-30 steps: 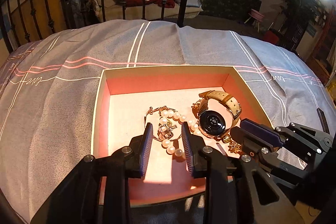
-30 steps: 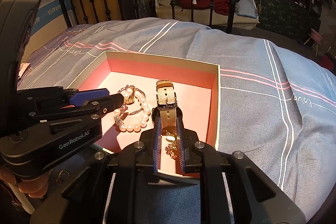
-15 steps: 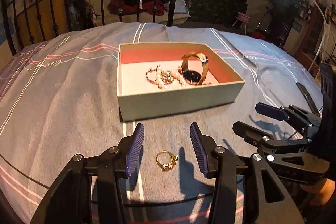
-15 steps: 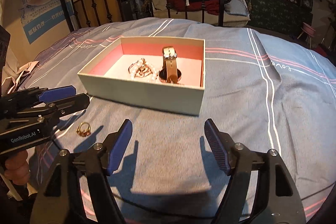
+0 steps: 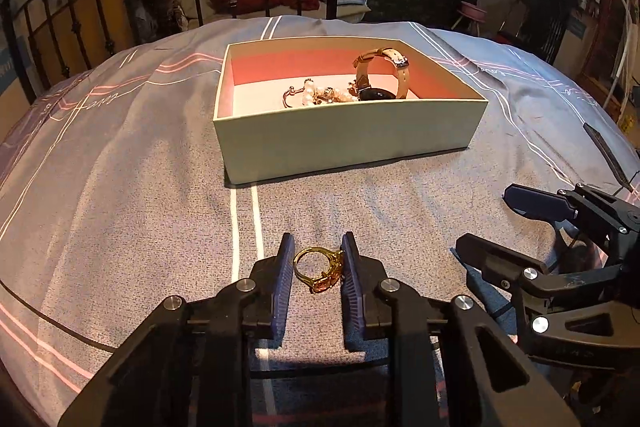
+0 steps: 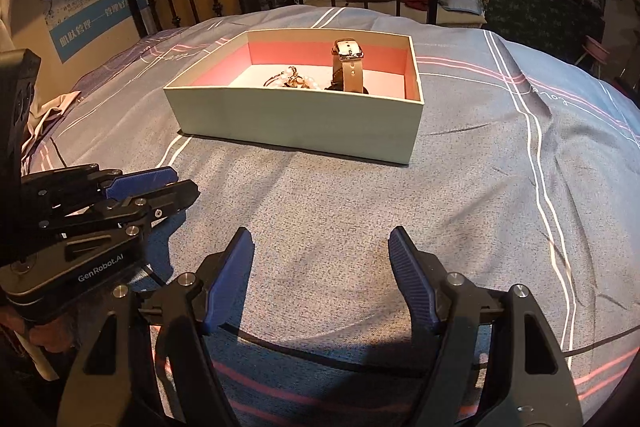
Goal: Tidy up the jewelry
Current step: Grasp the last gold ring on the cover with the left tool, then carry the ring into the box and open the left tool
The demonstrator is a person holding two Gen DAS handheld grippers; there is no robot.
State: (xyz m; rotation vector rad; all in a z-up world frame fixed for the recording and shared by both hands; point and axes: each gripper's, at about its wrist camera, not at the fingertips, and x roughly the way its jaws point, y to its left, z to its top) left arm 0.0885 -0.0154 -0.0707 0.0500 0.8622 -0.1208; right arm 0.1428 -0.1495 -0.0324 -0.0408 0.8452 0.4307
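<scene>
one ring [image 5: 319, 268] lying between left tool [image 5: 315, 259] pads, closing on it | right tool [image 6: 321, 259] spreading empty | box [image 5: 344, 139] sitting straight ahead

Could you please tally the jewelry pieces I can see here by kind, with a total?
Gold ring, on the bedspread between the left hand-held gripper's pads: 1
Watch, in the box: 1
Pearl bracelet, in the box: 1
Total: 3

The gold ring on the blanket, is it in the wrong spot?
Yes. The gold ring lies on the blanket, outside the box that holds the watch and pearls. The left gripper has just closed around it.
</scene>
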